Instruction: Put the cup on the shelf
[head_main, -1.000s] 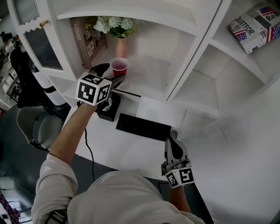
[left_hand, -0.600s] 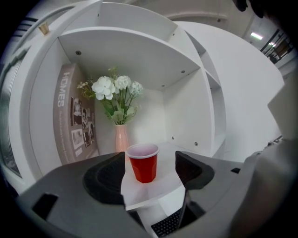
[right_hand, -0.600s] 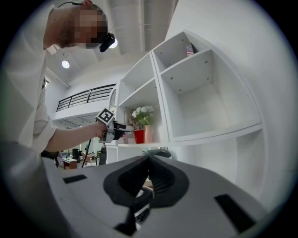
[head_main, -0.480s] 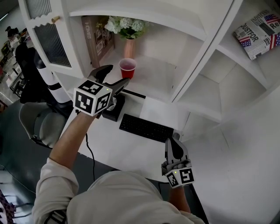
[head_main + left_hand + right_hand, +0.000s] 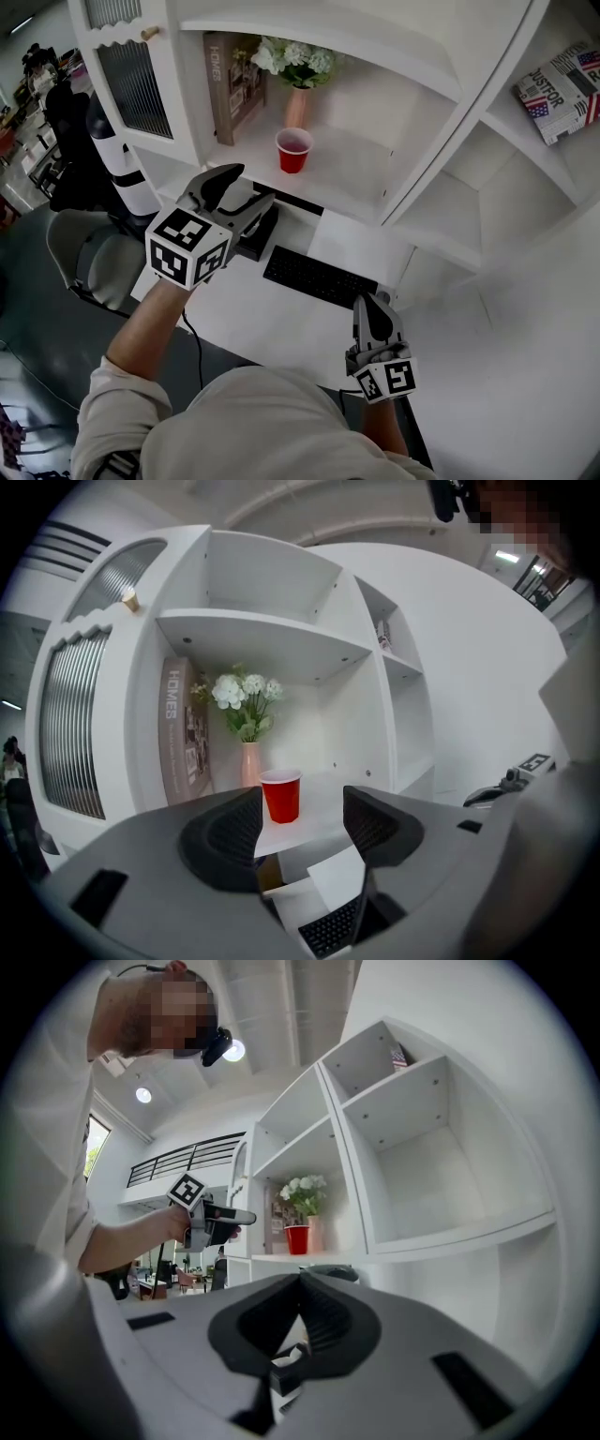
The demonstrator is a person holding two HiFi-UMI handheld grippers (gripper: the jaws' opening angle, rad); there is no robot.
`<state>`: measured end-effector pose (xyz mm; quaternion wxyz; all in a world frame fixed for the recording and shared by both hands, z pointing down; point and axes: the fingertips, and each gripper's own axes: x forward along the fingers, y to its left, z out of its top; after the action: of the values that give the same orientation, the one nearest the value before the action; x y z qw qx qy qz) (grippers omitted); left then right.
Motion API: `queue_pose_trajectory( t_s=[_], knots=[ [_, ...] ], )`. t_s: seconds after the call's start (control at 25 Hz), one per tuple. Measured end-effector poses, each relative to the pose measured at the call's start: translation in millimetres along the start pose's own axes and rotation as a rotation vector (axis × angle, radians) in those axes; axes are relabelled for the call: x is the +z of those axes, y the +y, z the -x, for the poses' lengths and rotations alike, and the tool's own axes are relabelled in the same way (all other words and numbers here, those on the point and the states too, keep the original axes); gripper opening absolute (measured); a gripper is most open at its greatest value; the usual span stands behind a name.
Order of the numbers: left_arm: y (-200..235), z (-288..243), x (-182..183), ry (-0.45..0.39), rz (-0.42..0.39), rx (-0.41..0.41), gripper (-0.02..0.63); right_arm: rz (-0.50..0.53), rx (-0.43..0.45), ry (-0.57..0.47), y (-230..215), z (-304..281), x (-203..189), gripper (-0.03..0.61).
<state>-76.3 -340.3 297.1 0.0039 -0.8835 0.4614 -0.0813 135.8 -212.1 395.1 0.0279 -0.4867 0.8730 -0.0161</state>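
A red plastic cup (image 5: 293,150) stands upright on the white shelf (image 5: 352,178), in front of a pink vase of white flowers (image 5: 296,105). My left gripper (image 5: 246,187) hovers over the desk, short of the shelf and apart from the cup. It is open with nothing between its jaws, which have just been closing a little. In the left gripper view the cup (image 5: 281,797) shows far off between the open fingers (image 5: 230,832). My right gripper (image 5: 372,305) is shut and empty, low at the desk's near edge. The right gripper view shows the cup (image 5: 297,1239) on the shelf.
A brown framed picture (image 5: 230,84) leans at the shelf's left end. A black keyboard (image 5: 319,277) and a black box (image 5: 258,234) lie on the white desk. A printed box (image 5: 562,89) sits in an upper right compartment. A grey chair (image 5: 89,262) stands at the left.
My left gripper has drawn back from the cup toward the person, leaving the cup standing on the shelf, and its jaws have narrowed slightly. The right gripper has stayed put.
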Motion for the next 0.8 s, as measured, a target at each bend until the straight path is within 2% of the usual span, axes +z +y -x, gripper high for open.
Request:
queue_pose_trajectory(
  t_s=[0.16,0.32,0.56,0.8],
  knots=[
    [-2.0,22.0,-0.1,-0.028,0.009,0.014,0.224,0.006,0.017,-0.003,6.7,-4.3,2.8,0.005],
    [-8.3,41.5,-2.9,-0.046,-0.017,0.032,0.177,0.011,0.033,-0.005,13.8,-9.3,4.6,0.005],
    [-17.4,66.7,-19.6,-0.061,0.0,0.043,0.031,0.023,0.059,-0.008,24.6,-16.3,10.0,0.005],
    [-13.6,89.3,-39.3,-0.068,0.035,0.068,0.012,0.034,0.08,-0.006,35.2,-21.7,13.4,0.004]
  ],
)
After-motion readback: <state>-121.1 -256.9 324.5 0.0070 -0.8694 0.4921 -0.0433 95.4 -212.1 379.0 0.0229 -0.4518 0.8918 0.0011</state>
